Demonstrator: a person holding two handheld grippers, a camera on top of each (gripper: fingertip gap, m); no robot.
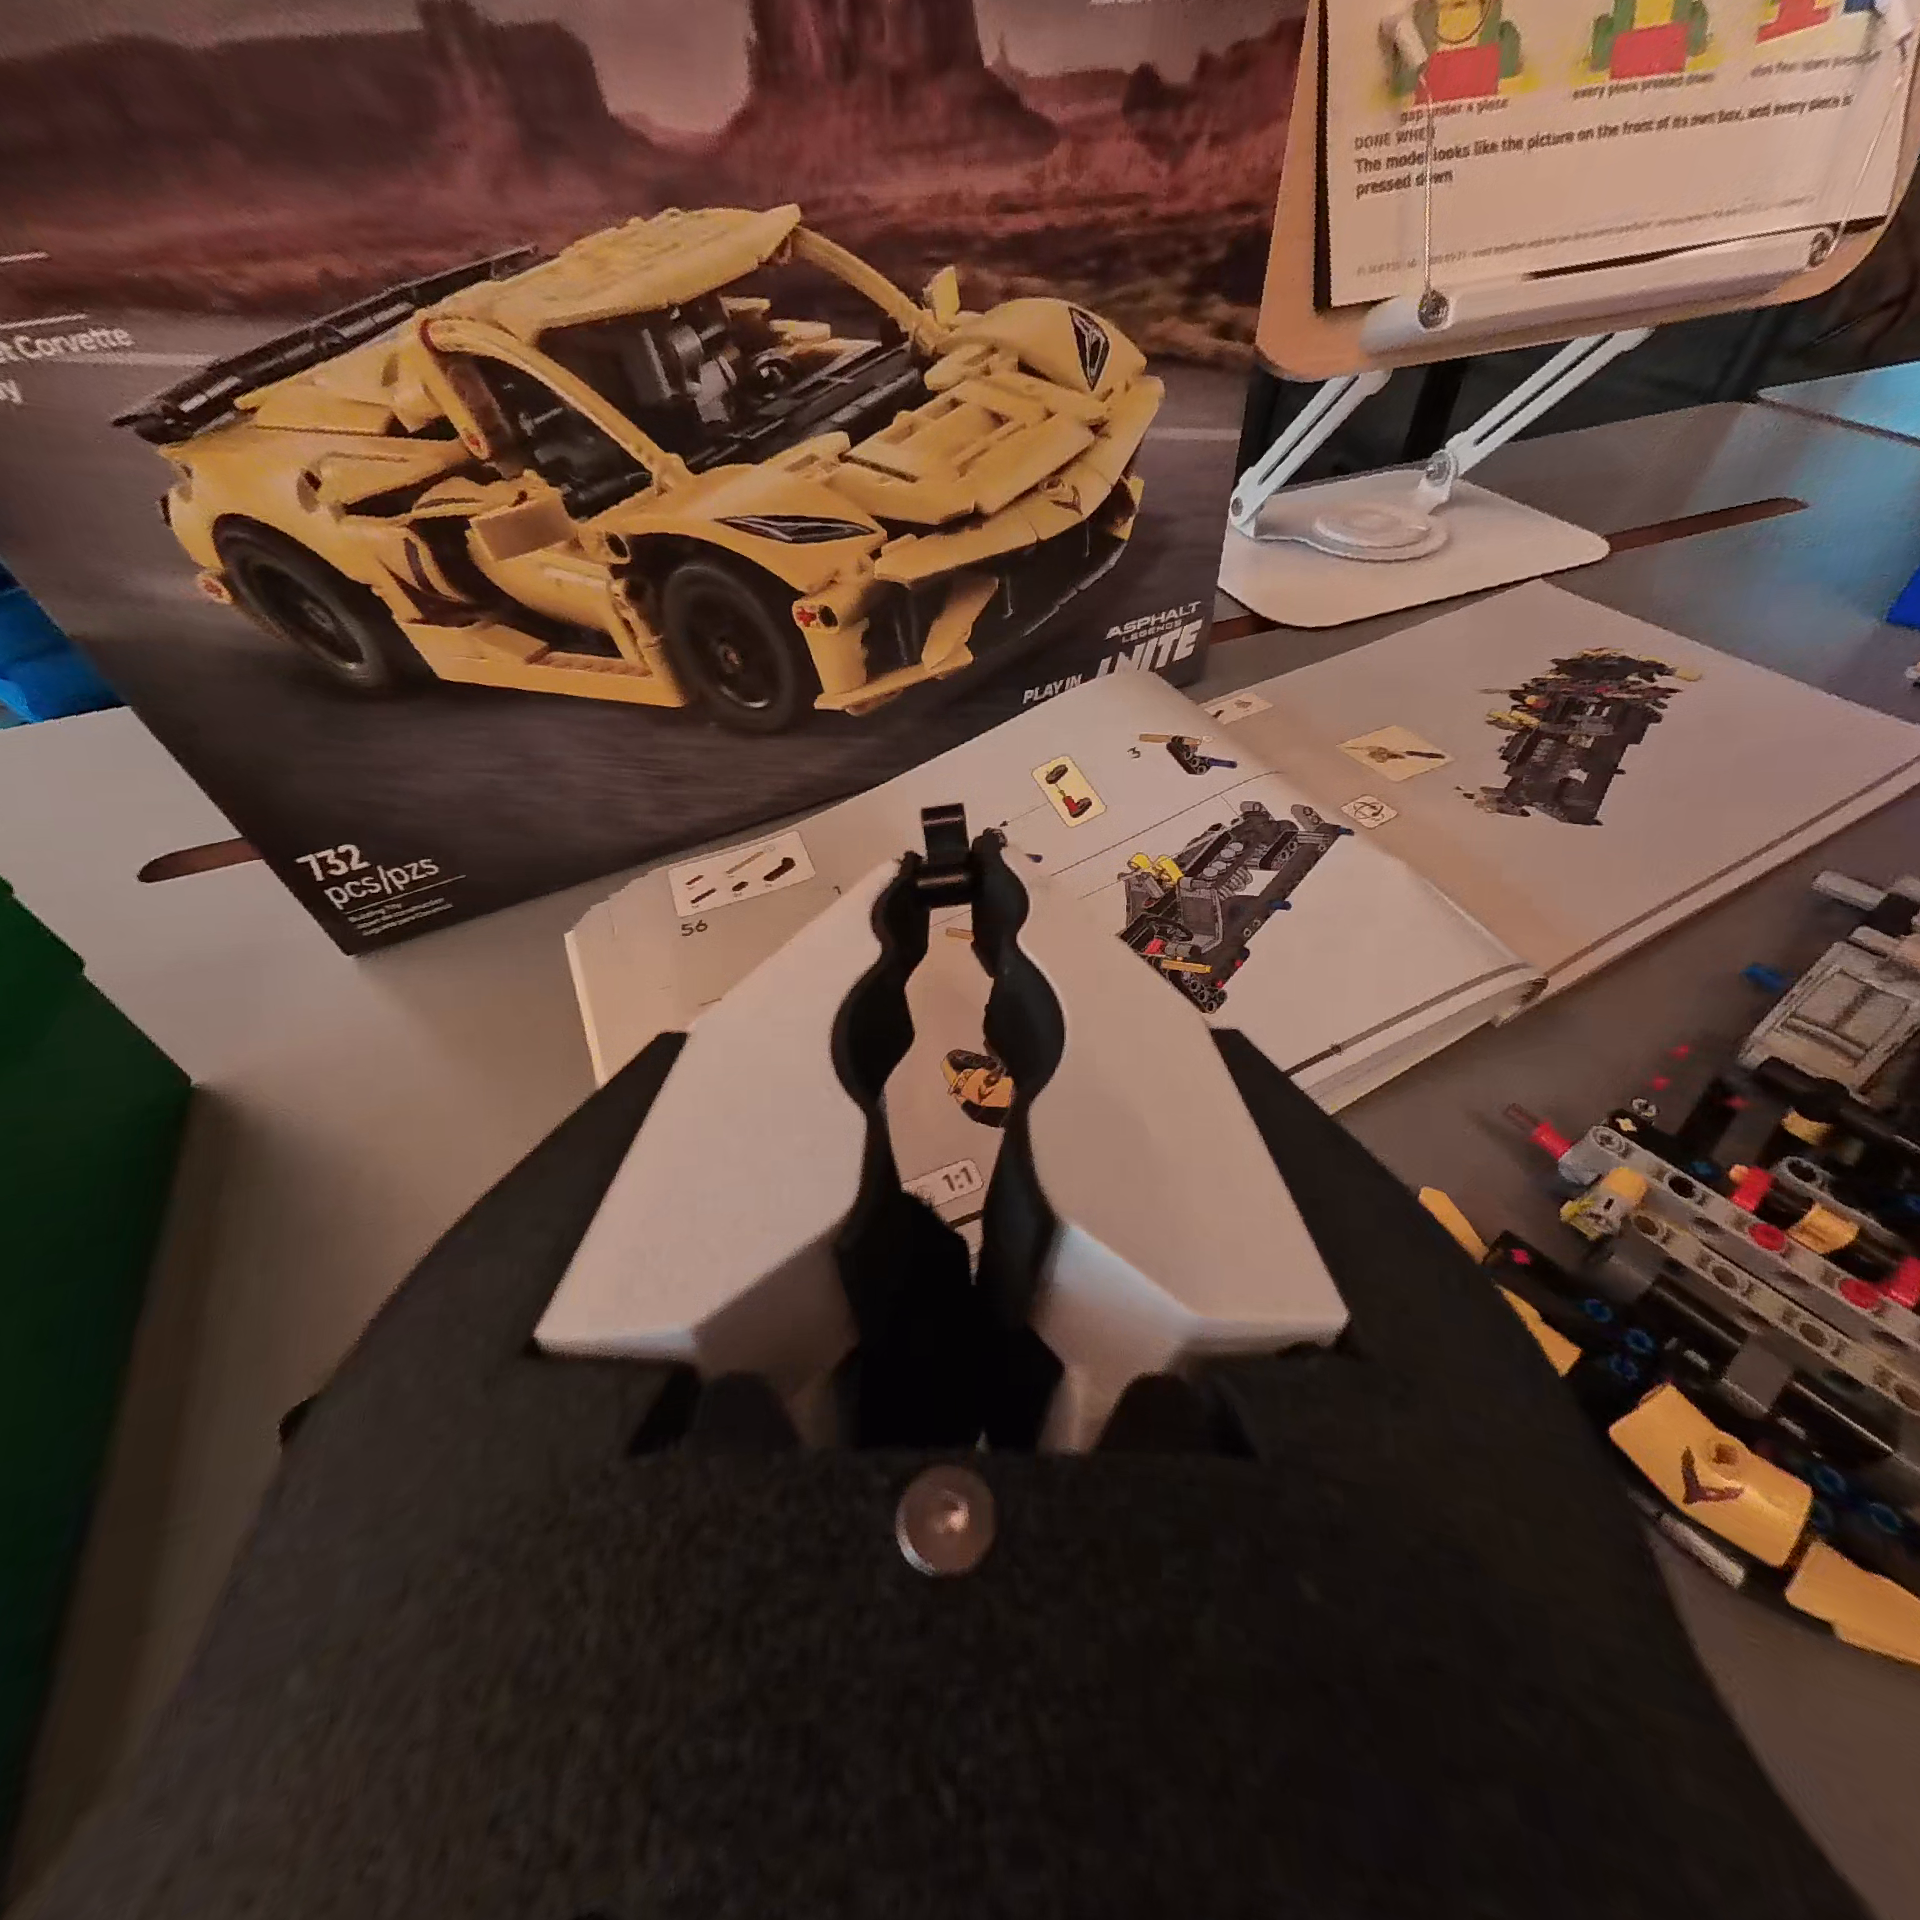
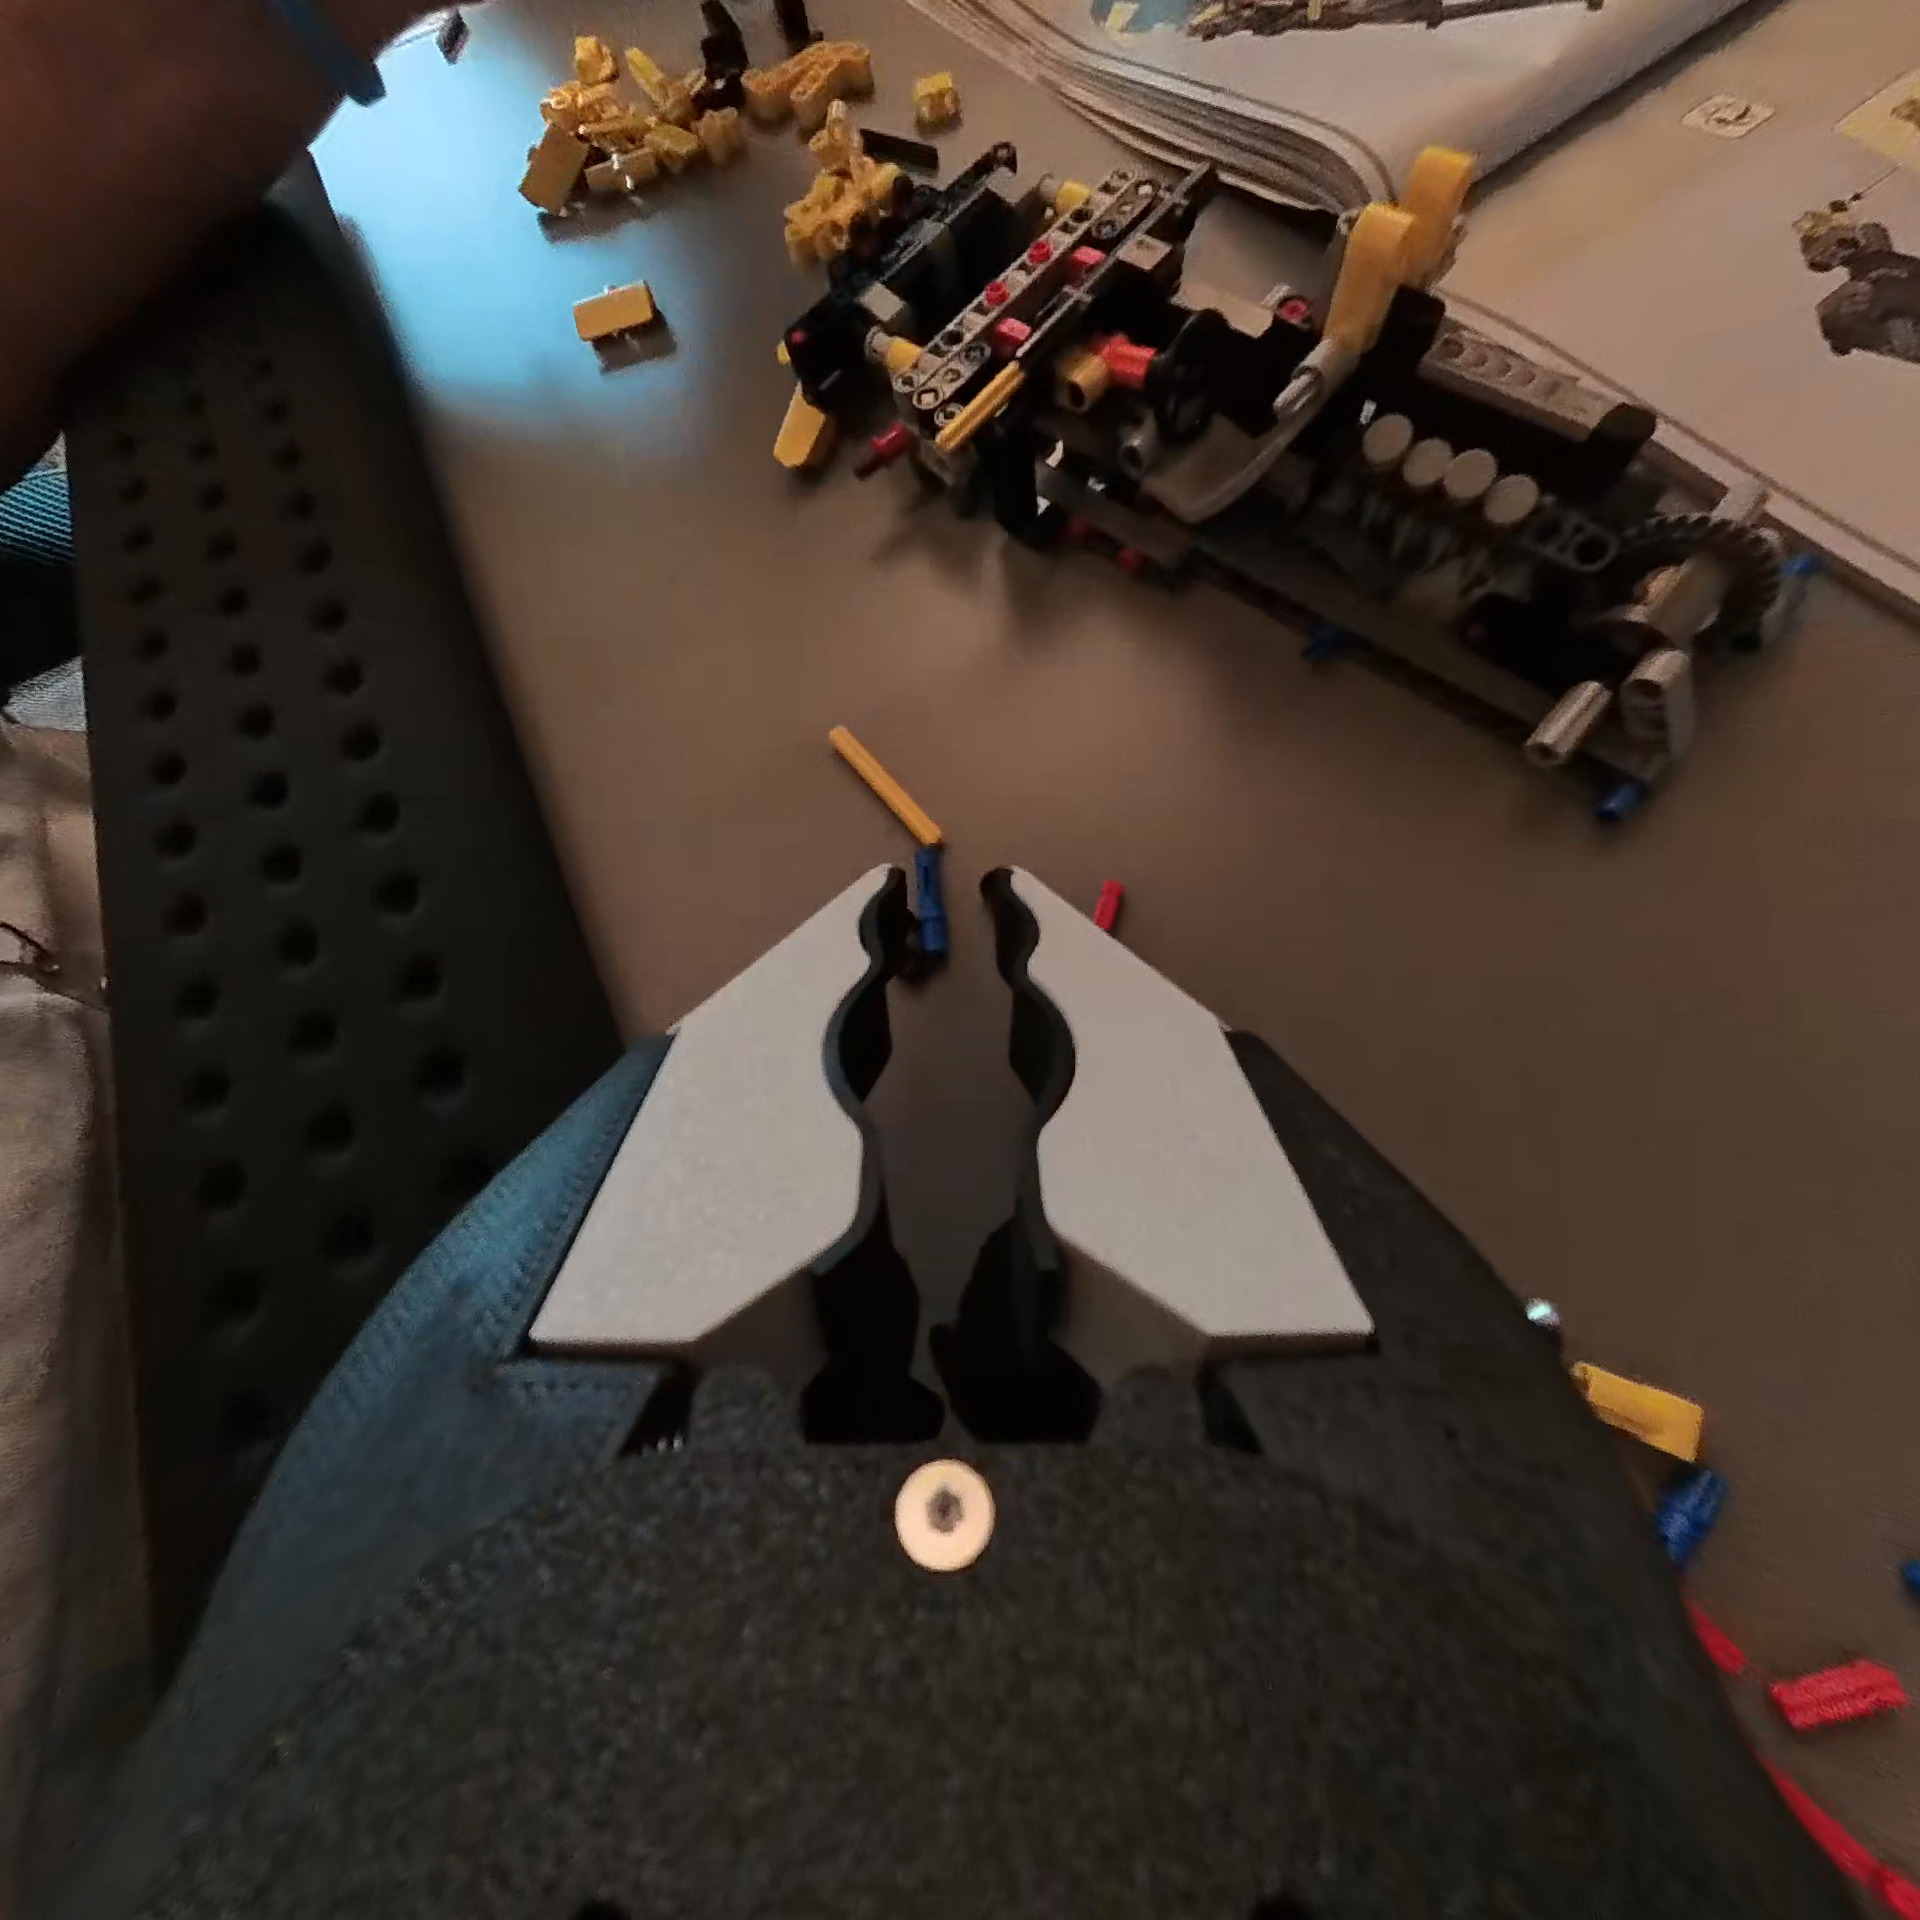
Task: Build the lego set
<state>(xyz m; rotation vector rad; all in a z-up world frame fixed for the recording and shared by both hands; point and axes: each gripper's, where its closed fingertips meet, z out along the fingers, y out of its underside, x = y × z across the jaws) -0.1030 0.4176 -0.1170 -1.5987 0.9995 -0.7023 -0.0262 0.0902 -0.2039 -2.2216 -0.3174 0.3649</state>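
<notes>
Left gripper pinches small black connector above instruction booklet, part-built chassis beside booklet; right gripper, jaws apart, nears blue pin w/ left fingertip touching: risk—pin rolls away, or connector twists out of tip-only grip.
</notes>
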